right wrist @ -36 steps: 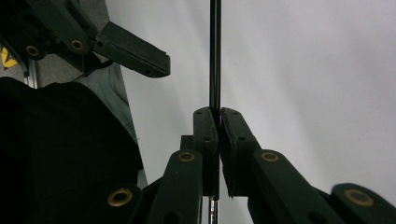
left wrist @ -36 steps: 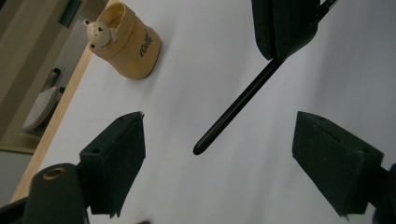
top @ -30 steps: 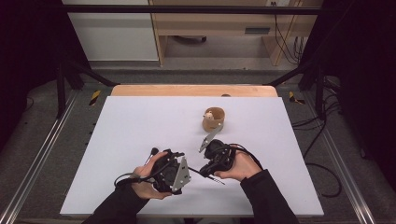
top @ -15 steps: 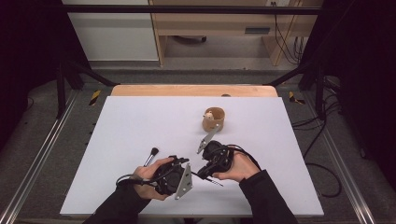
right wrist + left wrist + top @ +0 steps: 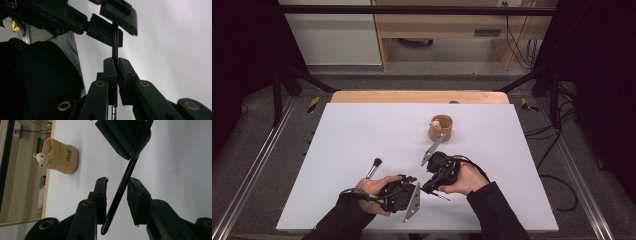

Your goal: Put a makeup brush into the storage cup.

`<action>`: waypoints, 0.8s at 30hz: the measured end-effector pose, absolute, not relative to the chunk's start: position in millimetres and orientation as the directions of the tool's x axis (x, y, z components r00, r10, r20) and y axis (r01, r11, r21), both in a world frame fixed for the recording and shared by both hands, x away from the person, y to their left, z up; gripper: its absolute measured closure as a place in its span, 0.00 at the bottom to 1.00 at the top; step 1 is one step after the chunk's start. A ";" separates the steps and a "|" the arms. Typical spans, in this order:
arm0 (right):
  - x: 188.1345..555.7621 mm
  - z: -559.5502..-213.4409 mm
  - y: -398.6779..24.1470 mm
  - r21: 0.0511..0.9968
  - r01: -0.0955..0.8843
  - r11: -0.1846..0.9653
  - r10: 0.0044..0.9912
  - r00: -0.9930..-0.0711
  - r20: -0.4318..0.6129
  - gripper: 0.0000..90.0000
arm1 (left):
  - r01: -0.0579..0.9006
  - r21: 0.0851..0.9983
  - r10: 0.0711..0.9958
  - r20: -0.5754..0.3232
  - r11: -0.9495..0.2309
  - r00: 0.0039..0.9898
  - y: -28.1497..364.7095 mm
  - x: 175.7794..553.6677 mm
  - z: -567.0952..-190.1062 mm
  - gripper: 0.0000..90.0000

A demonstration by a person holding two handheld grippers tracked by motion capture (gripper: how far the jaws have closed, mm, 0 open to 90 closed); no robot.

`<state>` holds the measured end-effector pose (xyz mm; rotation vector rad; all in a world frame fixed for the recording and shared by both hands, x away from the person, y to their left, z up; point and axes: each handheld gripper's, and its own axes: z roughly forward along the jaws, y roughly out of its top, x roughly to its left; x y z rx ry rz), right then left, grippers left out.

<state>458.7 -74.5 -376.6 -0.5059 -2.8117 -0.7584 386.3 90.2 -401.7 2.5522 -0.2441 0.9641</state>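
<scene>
- Black brush handle [image 5: 115, 47]: my right gripper [image 5: 117, 63] clamps it near the tabletop's front edge.
- Left gripper [image 5: 117, 192]: jaws, just closing, flank the handle, gap remaining.
- Handover unfinished; bear cup [image 5: 440, 128] awaits.

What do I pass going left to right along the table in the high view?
Brush → left gripper → right gripper, with the bear cup just right of it, farther back.

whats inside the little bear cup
The bear cup lies mouth toward the camera's left; its inside is turned away, so contents cannot be seen. A small bear figure sits at its rim.
</scene>
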 end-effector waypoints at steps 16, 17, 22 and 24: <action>457.6 -375.5 -74.8 0.456 0.366 0.811 0.267 -0.926 0.267 0.95 | -0.343 0.250 -0.102 0.656 -0.905 0.747 90.3 383.1 -405.2 0.92; 458.0 -375.6 -75.1 0.460 0.355 0.814 0.258 -0.930 0.261 0.95 | -0.346 0.248 -0.107 0.654 -0.905 0.749 90.2 382.9 -405.6 0.93; 457.0 -374.4 -75.2 0.459 0.355 0.815 0.259 -0.930 0.260 0.95 | -0.351 0.232 -0.122 0.653 -0.907 0.747 90.0 382.3 -406.0 0.94; 456.7 -374.7 -75.1 0.464 0.353 0.813 0.259 -0.932 0.255 0.94 | -0.350 0.234 -0.119 0.654 -0.907 0.747 90.4 382.4 -406.0 0.94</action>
